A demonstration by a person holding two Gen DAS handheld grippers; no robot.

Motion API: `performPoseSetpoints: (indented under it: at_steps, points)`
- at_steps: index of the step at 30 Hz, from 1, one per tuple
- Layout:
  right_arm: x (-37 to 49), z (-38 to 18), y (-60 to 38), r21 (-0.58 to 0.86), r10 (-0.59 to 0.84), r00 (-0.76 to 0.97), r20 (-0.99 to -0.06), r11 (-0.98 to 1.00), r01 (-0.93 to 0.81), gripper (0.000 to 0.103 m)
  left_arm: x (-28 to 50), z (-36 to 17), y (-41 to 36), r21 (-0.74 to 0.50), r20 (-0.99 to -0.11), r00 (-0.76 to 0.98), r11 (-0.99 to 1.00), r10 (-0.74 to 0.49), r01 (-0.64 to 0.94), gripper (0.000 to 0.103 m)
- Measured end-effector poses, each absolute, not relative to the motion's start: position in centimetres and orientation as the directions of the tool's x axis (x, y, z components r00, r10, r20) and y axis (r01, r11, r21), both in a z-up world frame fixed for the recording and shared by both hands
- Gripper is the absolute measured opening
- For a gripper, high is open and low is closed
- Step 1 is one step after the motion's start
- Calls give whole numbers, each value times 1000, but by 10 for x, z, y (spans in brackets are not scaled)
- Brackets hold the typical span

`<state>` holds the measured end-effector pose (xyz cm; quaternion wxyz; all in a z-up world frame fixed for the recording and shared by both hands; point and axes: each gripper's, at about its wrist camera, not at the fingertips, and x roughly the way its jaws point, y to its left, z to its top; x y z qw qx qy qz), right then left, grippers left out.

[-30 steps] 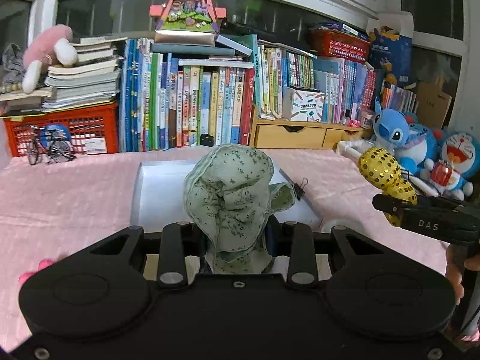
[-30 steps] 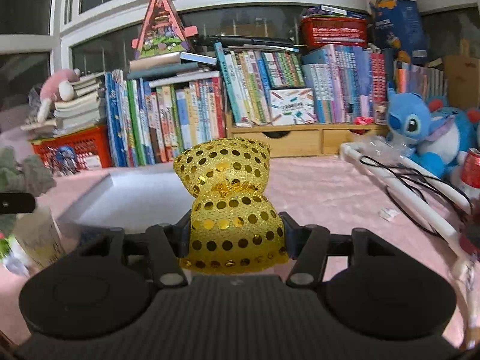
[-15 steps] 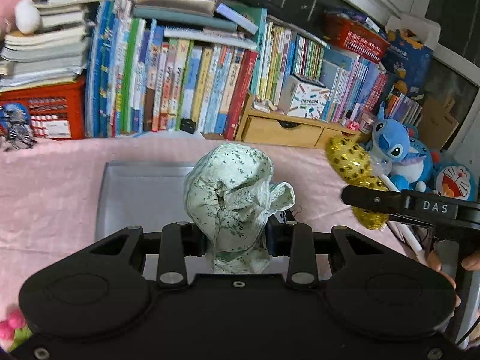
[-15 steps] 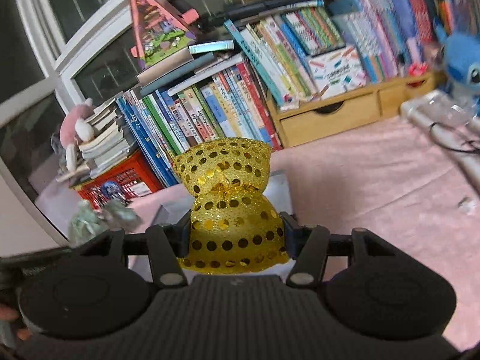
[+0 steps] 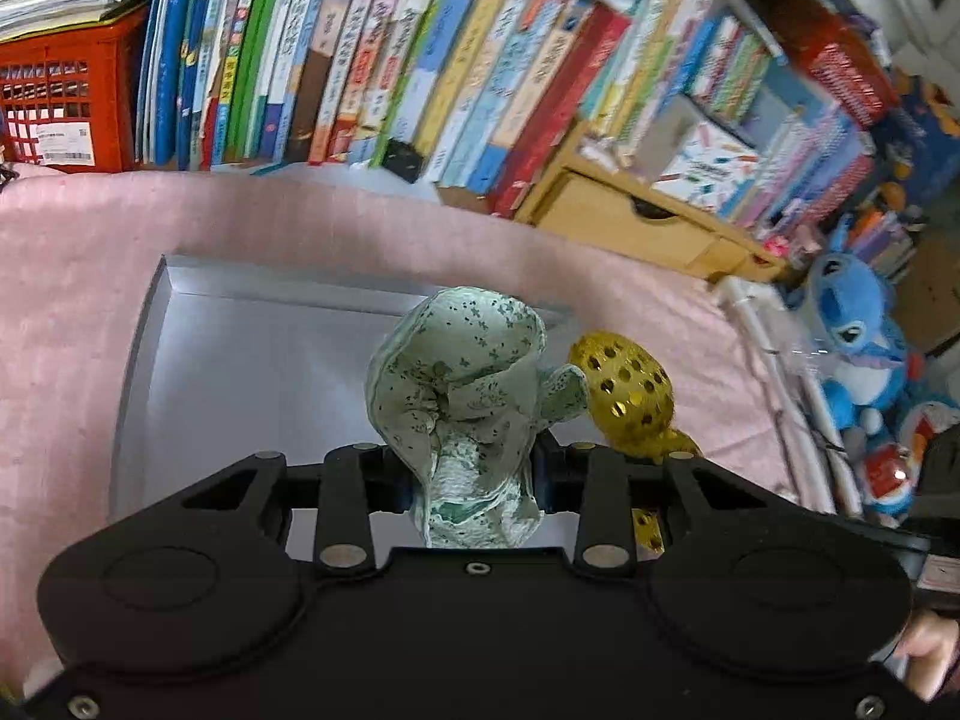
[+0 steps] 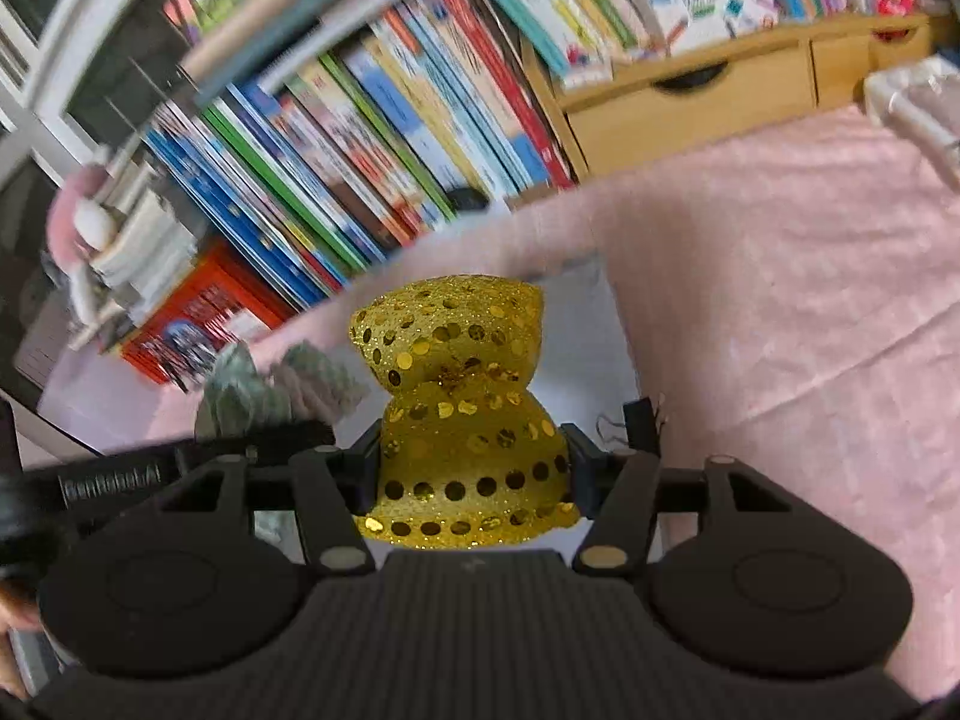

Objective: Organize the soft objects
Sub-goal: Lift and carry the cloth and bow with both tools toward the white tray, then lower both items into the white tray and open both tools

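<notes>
Carrying two soft pieces over the grey tray for a tidy drop.

The tray lies on the pink cloth before the row of books. To place well, I would bring each piece low over bare tray floor before letting go, side by side, not stacked. The left gripper is nearly closed, pinching the green floral cloth; the right gripper is clamped half-wide on the gold sequin bow, both above the tray.
</notes>
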<state>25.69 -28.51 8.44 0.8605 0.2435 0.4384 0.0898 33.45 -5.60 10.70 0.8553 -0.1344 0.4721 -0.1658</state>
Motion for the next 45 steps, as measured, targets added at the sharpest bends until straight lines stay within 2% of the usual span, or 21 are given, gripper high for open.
performPoseSetpoints:
  at_steps: [8,13,23,27,29,33,38,41,45]
  points:
    - [283,64,-279,505,370,562,-740,857,101,63,360,73,-51,-433,-788,445,897,-424,87,33]
    - [297,58,-281,529,379,552,-743,838,136,65,367,59,-46,-515,-767,417,856,-488,55,33]
    - [313,45,-290,559,382,545,-746,804,202,66,373,44,-65,-507,-784,383,860,-489,59,36]
    - [314,45,-289,567,388,551,-739,801,195,73,375,40,-68,-493,-794,378,868,-477,61,39]
    - [314,46,-289,568,389,554,-736,799,194,79,377,38,-68,-486,-800,376,872,-468,52,49]
    - [314,48,-288,561,382,559,-736,806,188,79,378,36,-66,-480,-804,373,876,-463,50,57]
    - [311,52,-290,558,379,569,-730,811,177,81,376,41,-65,-458,-810,384,887,-443,55,75]
    - [308,56,-291,554,375,574,-728,815,170,81,372,47,-66,-438,-811,402,896,-426,66,80]
    - [301,66,-290,541,367,588,-721,828,146,83,365,57,-64,-432,-806,415,899,-423,77,82]
